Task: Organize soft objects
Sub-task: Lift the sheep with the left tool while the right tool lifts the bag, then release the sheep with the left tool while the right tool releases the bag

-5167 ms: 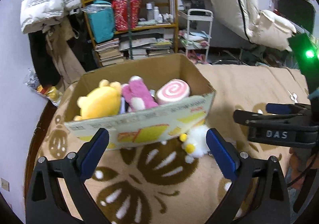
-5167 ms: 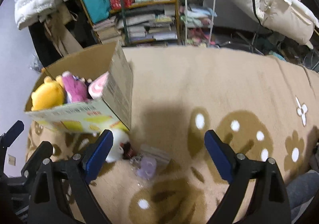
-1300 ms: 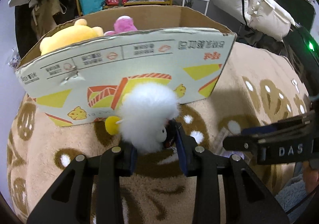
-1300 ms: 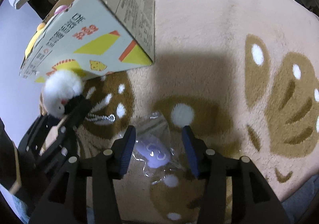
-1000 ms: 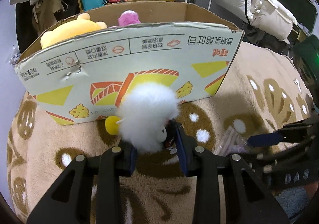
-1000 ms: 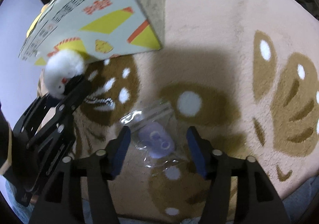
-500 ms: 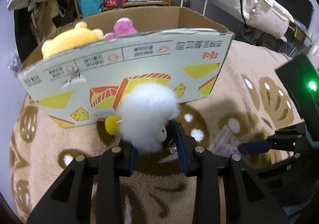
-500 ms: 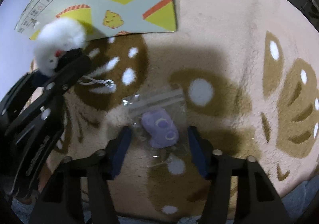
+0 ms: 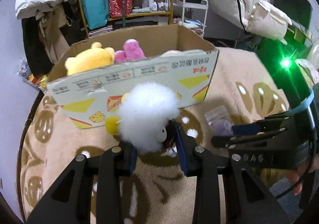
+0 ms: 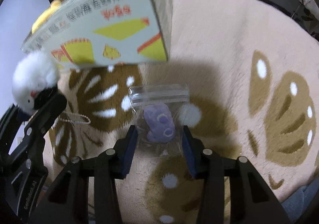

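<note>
Fuzzy tan blanket (image 10: 229, 48) with brown leaf shapes and white dots, wide and bare off to the right of the cardboard box (image 9: 139, 76). Box open at the top, front wall printed with yellow shapes, right corner sharp and close above the clear bag (image 10: 159, 120).

Inside the box — a yellow plush bear (image 9: 89, 60) and a pink plush (image 9: 129, 53), both peeking over the front edge.

Fluffy white plush (image 9: 148, 120), round and soft, with a small yellow bit at its left side, pinched in the left gripper (image 9: 157, 151) and held up in front of the box wall. Bead chain (image 10: 77, 120) hanging down from it onto the blanket.

Smooth, shiny zip bag flat on the blanket, a small purple plush (image 10: 159, 123) sealed inside. Right gripper (image 10: 159, 150) low over it, blue pads apart — one at each side edge of the bag, lower half of the bag between them, not squeezing yet.
</note>
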Available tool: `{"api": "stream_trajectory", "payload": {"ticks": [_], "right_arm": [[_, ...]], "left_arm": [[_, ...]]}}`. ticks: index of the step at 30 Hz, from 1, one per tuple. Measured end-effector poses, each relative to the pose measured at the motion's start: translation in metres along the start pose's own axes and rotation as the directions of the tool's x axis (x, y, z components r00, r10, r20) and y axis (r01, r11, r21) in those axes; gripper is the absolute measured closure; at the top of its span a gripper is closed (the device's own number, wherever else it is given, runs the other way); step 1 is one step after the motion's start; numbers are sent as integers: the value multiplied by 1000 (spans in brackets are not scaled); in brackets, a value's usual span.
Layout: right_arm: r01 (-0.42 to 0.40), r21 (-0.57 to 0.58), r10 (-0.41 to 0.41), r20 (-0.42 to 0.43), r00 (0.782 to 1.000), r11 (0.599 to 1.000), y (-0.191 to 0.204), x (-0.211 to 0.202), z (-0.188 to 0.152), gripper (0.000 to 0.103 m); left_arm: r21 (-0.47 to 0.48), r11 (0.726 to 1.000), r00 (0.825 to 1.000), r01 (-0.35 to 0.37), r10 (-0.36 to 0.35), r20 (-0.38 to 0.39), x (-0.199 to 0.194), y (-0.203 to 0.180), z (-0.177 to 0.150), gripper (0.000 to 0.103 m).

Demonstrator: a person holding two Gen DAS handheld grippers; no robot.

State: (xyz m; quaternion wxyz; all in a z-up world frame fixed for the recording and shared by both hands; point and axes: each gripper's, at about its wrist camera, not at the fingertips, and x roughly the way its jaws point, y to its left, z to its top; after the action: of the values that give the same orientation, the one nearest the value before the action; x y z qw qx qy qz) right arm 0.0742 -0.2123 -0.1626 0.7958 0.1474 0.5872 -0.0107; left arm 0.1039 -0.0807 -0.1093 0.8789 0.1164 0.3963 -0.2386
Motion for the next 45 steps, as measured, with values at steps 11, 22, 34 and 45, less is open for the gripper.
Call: {"api": "stream_trajectory", "payload": {"ticks": [11, 22, 34, 45], "right_arm": [[-110, -37, 116, 310, 944, 993, -15, -75, 10, 56], [-141, -74, 159, 544, 824, 987, -15, -138, 47, 56], [-3, -105, 71, 655, 752, 994, 4, -142, 82, 56], [13, -145, 79, 609, 789, 989, 10, -105, 100, 55]], "left_arm": [[-13, 998, 974, -58, 60, 221, -63, 3, 21, 70], [-13, 993, 942, -117, 115, 317, -89, 20, 57, 70], [1, 993, 941, -120, 113, 319, -51, 27, 81, 69], [-49, 993, 972, -103, 111, 206, -10, 41, 86, 68]]}}
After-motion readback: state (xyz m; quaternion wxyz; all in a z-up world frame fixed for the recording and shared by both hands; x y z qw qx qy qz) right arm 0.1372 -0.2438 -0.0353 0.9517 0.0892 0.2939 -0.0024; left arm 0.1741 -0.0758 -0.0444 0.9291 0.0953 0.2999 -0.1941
